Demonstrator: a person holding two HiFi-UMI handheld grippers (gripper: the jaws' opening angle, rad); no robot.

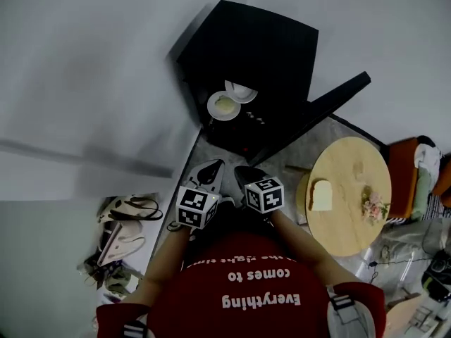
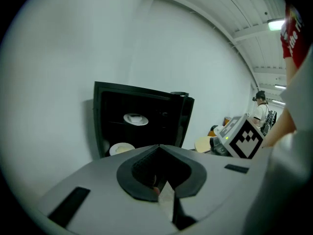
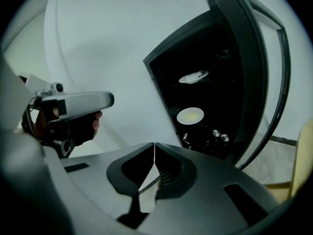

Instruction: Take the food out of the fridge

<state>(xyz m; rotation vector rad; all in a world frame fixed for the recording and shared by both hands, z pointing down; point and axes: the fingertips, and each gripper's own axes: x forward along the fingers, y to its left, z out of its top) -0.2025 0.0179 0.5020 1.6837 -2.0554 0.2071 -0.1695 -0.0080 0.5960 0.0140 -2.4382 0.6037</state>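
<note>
The boxy, matte black fridge (image 1: 261, 55) stands with its door (image 1: 320, 111) open. Inside it two round white plates sit on separate shelves: the lower plate (image 1: 224, 106) carries a pale yellowish food, while what lies on the upper plate (image 1: 241, 91) is too small to make out. In front of the fridge the left gripper (image 1: 210, 169) and the right gripper (image 1: 248, 174) hover side by side, each with smooth grey jaws pressed together on nothing, and the fridge's dark bottom shelf shows only a few small shiny round things (image 3: 218, 135).
</note>
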